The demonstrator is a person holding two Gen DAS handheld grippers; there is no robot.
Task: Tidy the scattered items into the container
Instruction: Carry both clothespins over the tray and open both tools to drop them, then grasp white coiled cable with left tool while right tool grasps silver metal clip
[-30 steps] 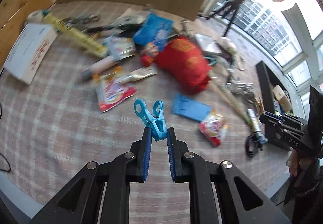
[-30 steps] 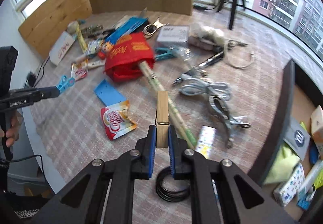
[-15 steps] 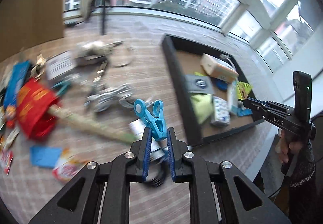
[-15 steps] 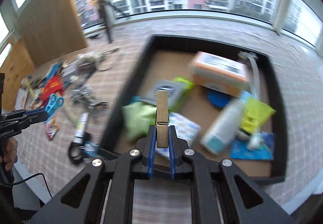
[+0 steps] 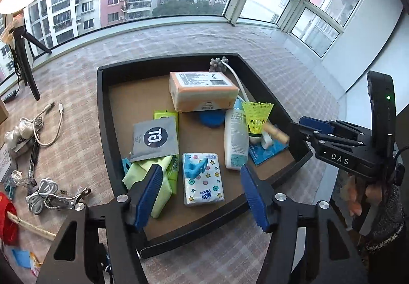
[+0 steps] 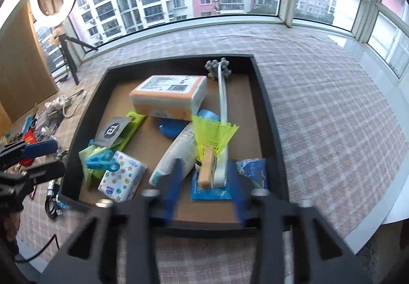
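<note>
The blue clothespin [image 5: 195,167] lies on the tissue pack [image 5: 203,183] in the tray [image 5: 102,115]; your motion-blurred right gripper [image 6: 204,190] partly hides the wooden clothespin [image 6: 206,167]. Your left gripper [image 5: 202,197] and the right have just been opening; both gape empty.

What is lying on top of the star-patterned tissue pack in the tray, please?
A blue plastic clip lies on the tissue pack, near its far end, loose below the open left gripper. Nothing else sits on the pack; whatever is beneath it in the tray is covered.

Black left gripper [image 5: 202,197] with blue-padded fingers [image 5: 148,194], silver screws; right gripper [image 5: 304,125] marked "DAS", grey knit sleeve [image 5: 386,227]
</note>
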